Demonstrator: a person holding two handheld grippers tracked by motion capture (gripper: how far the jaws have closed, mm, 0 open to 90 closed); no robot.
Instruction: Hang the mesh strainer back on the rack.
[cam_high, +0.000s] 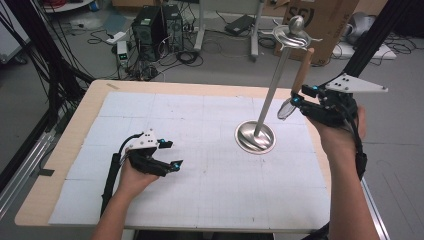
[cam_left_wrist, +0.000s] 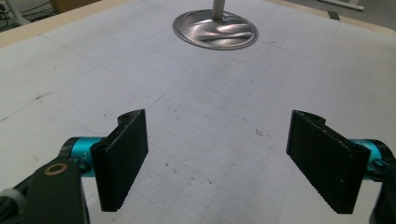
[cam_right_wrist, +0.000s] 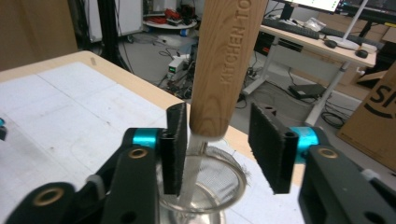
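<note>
Looking like a robotics or data-collection lab, not a home. A wooden table is sitting on a bare grey floor, carrying a white gridded mat. Bundles of black cables are hanging off a dark frame at the left. Desktop computer towers and a power strip are sitting on the floor behind, wires trailing everywhere. A cardboard box is standing nearby, and office desks with keyboards are showing farther back.
</note>
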